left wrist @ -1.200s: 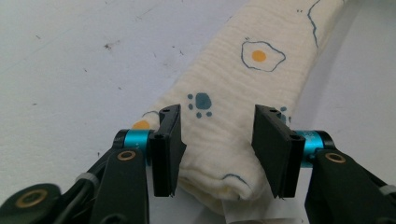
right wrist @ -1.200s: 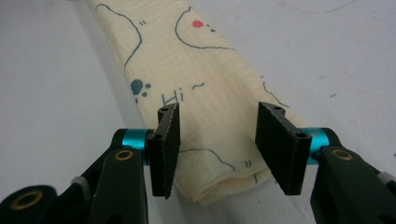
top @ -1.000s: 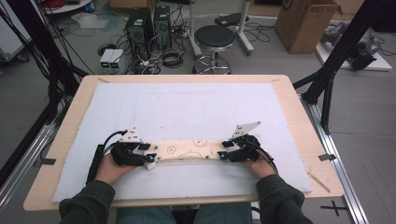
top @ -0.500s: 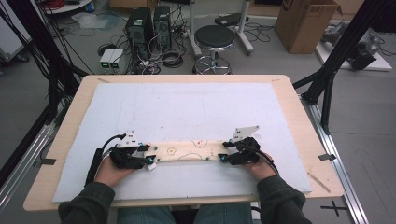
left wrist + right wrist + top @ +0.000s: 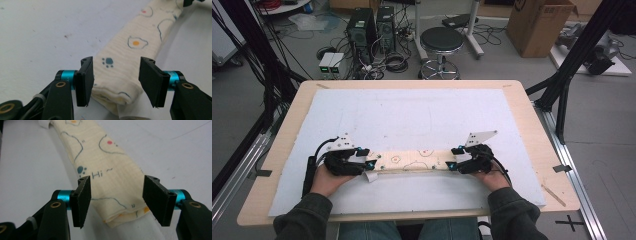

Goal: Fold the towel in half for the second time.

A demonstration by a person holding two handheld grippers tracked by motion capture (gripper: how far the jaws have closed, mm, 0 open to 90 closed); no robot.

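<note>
- Folded cloth point(image 5: 409, 161): long narrow strip, cream woven cotton with a fine grid texture, printed with fried-egg outlines, blue paw prints and "Hi~". Lies flat across the near middle of the white mat point(image 5: 422, 115), running left to right between the two grippers.
- Left gripper point(image 5: 115, 80): jaws have just been opening. Flat black pads straddle the strip's rounded, layered end; left pad looks to be at the cloth edge, right pad clear of it. No grip.
- Right gripper point(image 5: 116, 201): jaws also just been opening. Pads either side of the other folded end; stacked layers visible at the edge. Not clamped on it.
- Mat: matte, slightly pilled surface with faint marks, on a light wood table point(image 5: 532, 125) with rounded corners.
- Teal metal collars behind each pad.
</note>
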